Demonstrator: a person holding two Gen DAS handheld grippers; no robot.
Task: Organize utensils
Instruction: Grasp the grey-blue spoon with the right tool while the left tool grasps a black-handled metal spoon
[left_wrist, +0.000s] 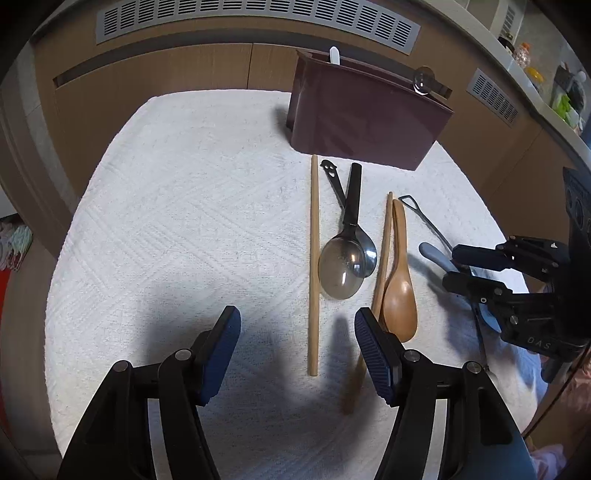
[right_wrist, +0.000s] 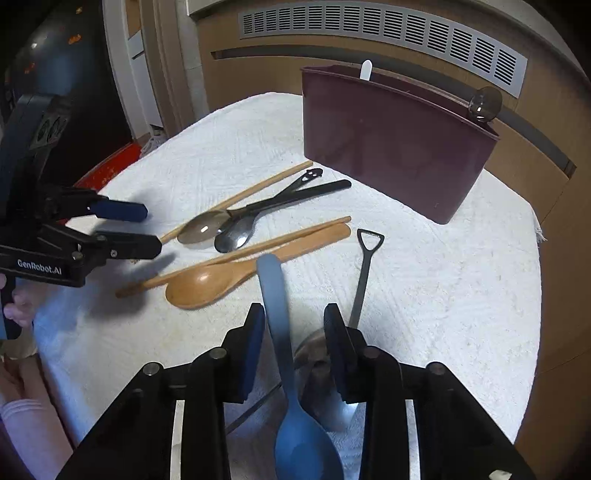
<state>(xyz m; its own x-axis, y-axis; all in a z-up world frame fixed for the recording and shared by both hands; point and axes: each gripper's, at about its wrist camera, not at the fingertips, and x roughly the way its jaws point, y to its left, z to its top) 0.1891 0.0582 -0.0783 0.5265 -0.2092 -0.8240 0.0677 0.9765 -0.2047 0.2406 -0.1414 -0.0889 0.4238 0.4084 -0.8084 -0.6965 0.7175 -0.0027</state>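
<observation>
Several utensils lie loose on towel (left_wrist: 184, 221). Blue spoon (right_wrist: 275, 295) at 6 o'clock in right view: light, stiff, smooth, likely slippery; best pinched mid-handle. Right gripper (right_wrist: 294, 325) narrowed around that handle, pads not visibly pressing. Left gripper (left_wrist: 297, 328) spread, empty, above chopstick (left_wrist: 314, 258). Bin (right_wrist: 395, 155) at 1 o'clock.

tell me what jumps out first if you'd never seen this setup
A row of utensils on the white towel: two chopsticks, a clear spoon overlapping a steel one, and a wooden spoon. Behind them stands a maroon holder. The right gripper straddles a blue spoon.
</observation>
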